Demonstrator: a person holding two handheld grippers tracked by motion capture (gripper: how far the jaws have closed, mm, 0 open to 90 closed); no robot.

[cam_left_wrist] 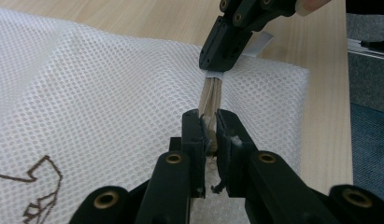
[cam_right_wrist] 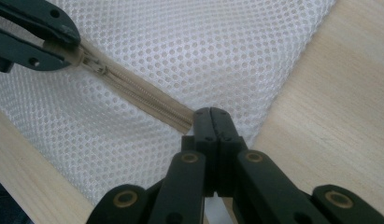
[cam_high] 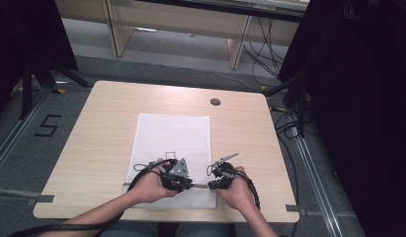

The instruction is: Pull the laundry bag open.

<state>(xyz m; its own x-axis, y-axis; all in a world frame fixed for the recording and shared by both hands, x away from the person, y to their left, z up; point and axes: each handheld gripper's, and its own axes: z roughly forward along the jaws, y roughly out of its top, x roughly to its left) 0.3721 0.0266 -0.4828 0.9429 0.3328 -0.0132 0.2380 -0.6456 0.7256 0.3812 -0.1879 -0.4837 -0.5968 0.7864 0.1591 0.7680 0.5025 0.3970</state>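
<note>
A brown line-drawn emblem [cam_left_wrist: 33, 191] is stitched on the white mesh laundry bag [cam_high: 173, 143], low and left of the left gripper's [cam_left_wrist: 208, 122] jaws in the left gripper view; the frame edge cuts it off and no letters can be read in it. On the grey floor [cam_high: 22, 148] beside the light wooden table [cam_high: 101, 123], the high view shows a black taped figure "5" [cam_high: 47, 125].

The bag lies flat on the table, its near edge under both grippers. Along that edge runs a beige zipper [cam_right_wrist: 143, 98]. The left gripper's jaws are clenched on the zipper at its slider end; the slider itself sits between the pads and is hard to make out. The right gripper [cam_right_wrist: 211, 112] is clamped on the zipper's other end, right at the bag's corner, where a white tab [cam_left_wrist: 260, 43] sticks out just behind its jaws. The stretch of zipper between the two pairs of jaws is raised off the mesh.

In the high view the hands cover the near edge of the bag and the jaw tips are too small to read.
</note>
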